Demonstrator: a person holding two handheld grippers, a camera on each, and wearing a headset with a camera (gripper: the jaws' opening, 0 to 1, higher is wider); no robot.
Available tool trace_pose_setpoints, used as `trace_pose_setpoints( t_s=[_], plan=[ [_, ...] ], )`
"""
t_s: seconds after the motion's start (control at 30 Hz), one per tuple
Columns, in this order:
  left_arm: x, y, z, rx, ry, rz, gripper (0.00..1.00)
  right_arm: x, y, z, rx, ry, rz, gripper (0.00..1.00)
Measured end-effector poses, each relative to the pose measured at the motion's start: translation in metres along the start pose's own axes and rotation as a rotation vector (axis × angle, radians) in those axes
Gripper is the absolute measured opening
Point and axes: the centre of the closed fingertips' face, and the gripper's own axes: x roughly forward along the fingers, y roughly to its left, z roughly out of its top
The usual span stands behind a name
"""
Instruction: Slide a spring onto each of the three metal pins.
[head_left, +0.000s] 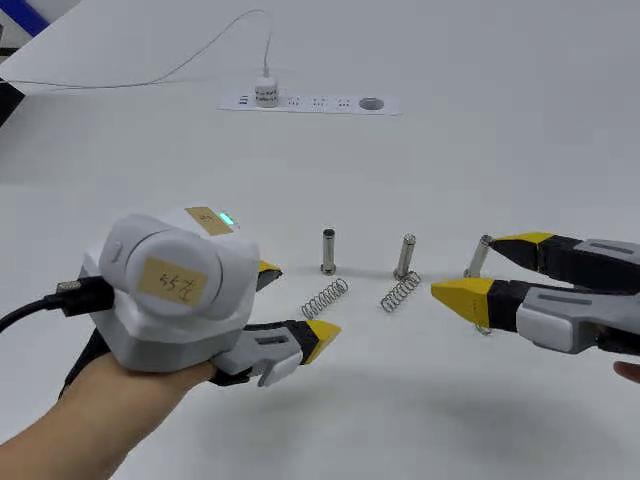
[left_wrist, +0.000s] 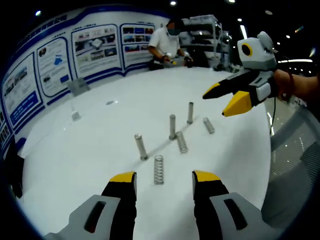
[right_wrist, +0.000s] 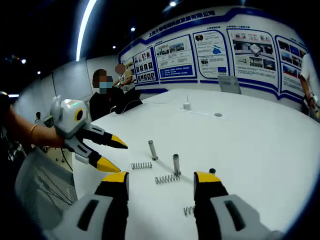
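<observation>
Springs lie loose and no pin wears one. In the head view the left spring (head_left: 325, 298) and middle spring (head_left: 400, 292) rest flat on the white table (head_left: 450, 420), just in front of the upright left pin (head_left: 328, 250) and middle pin (head_left: 405, 256). The right pin (head_left: 478, 256) shows in the gap of the right gripper (head_left: 468, 265), whose jaws are spread and hold nothing, and a third spring (head_left: 483, 328) peeks out under its lower jaw. The left gripper (head_left: 295, 300) is equally spread and empty, close beside the left spring. In the left gripper view that spring lies straight ahead, in line with the gap between the jaws and untouched, with the three pins in a row beyond it. In the right gripper view the third spring sits low beside the inner edge of one jaw, and the right pin's top just shows at that jaw's tip. Likely trouble: a light coil may roll or skitter off if a jaw nudges it. Pinched hard across its coils, it could squirm out or end up tilted against the pin. Whether the pins are fixed I cannot tell, so a knock might topple one.
</observation>
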Motion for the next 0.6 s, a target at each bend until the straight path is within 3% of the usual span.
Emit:
trace_pose_setpoints(
  t_s=[0.37,0.6],
  plan=[
    [0.015,0.007,-0.013,0.032,0.045,-0.017,0.36,-0.007,0.009,-0.018,-0.043,0.030,0.000,0.60],
    [0.021,0.012,-0.017,0.071,0.059,-0.012,0.28,-0.013,0.012,-0.023,-0.012,0.020,-0.004,0.67]
  ],
)
